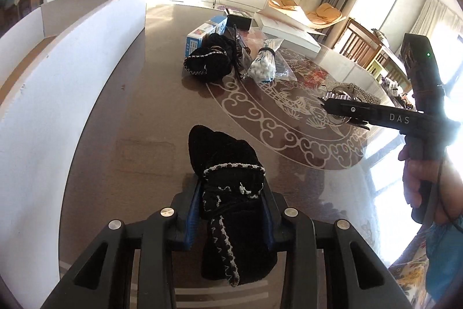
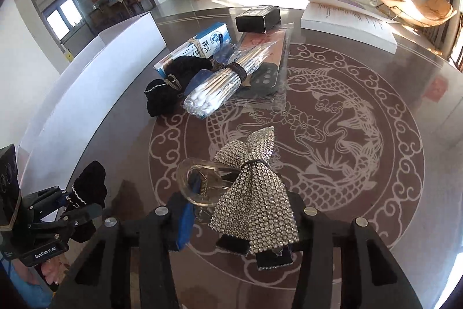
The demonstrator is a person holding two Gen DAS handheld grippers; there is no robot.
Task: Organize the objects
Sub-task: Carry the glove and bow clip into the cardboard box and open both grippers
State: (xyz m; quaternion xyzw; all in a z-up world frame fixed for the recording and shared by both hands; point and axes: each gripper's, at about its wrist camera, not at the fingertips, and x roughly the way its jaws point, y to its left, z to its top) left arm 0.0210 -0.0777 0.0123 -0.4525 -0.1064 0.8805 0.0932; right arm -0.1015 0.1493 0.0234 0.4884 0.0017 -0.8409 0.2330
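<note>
Left claw [image 1: 231,210] clamped on a black knitted pouch with white-stitched trim [image 1: 228,170]; right claw [image 2: 240,219] clamped on a rhinestone-covered bow hair clip [image 2: 254,193], both above the brown glass tabletop with fish motif [image 2: 347,135]. Farther: second black pouch [image 1: 207,60], bagged cotton swabs [image 2: 211,89], blue-and-white carton [image 2: 202,44], black box [image 2: 257,18], white book [image 2: 347,22]; white panel [image 1: 72,83] borders the left.
</note>
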